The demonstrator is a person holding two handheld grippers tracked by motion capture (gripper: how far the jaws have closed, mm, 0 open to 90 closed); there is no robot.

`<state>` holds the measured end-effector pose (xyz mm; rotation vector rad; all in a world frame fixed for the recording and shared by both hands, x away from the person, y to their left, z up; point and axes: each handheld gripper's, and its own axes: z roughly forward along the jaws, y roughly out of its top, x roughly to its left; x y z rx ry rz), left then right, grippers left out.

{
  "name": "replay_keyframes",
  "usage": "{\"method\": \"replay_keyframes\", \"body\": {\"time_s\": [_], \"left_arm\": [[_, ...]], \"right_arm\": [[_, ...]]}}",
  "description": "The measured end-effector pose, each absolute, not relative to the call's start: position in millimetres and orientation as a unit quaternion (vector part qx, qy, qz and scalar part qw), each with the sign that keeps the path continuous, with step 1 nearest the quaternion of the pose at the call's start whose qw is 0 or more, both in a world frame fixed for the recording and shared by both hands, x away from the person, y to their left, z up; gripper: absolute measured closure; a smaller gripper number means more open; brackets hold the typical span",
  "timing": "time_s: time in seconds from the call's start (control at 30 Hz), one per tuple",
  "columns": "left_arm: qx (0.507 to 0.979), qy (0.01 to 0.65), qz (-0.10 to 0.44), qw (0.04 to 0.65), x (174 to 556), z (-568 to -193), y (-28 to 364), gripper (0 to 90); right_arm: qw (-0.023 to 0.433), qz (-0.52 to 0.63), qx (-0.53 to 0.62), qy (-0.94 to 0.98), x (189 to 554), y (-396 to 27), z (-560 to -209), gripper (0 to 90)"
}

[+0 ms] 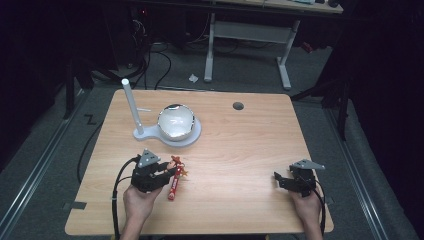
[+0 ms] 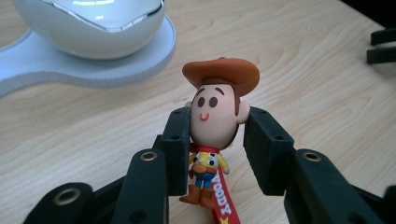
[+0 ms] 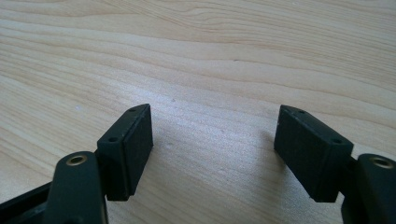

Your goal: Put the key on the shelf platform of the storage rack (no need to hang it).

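On the light wooden table (image 1: 240,150), the glossy white dome on its flat white base (image 1: 176,123) sits at upper left of the high view, close behind the small cowboy figurine with a brown hat and red strap (image 2: 215,116), so a forward lurch could knock it. The left gripper (image 2: 215,140) has its jaws around the figurine's rounded head, seemingly touching one side only; the smooth head could squirt out as they close. The right gripper (image 3: 215,149) rests lower right, jaws wide apart, empty.
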<state>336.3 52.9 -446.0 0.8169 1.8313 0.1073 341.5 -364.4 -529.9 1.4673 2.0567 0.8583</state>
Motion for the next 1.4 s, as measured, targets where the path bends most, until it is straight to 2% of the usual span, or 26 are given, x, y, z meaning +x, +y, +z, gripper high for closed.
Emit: {"method": "replay_keyframes", "body": {"time_s": [0.2, 0.63, 0.83, 1.2, 1.33, 1.4], "left_arm": [[0.326, 0.769, 0.033, 0.549, 339.7, -425.9, 57.7, 62.5], [0.320, 0.752, 0.030, 0.575, 349.6, -380.4, 67.1, 62.6], [0.313, 0.750, 0.005, 0.583, 361.2, -361.7, 74.0, 62.6], [0.328, 0.739, -0.002, 0.588, 383.6, -334.2, 65.8, 62.8], [0.313, 0.742, -0.028, 0.592, 393.8, -324.5, 70.5, 62.8], [0.311, 0.745, -0.022, 0.589, 401.4, -322.4, 72.1, 62.8]], "right_arm": [[0.234, 0.313, 0.535, 0.749, 341.4, -364.3, -529.8, 28.1], [0.234, 0.313, 0.535, 0.749, 341.5, -364.3, -529.9, 28.1], [0.234, 0.313, 0.535, 0.749, 341.5, -364.2, -529.9, 28.1], [0.233, 0.313, 0.534, 0.750, 342.0, -364.1, -529.8, 28.0], [0.234, 0.312, 0.535, 0.750, 342.9, -364.1, -529.8, 28.1], [0.234, 0.312, 0.535, 0.750, 343.1, -364.2, -529.8, 28.1]]}}
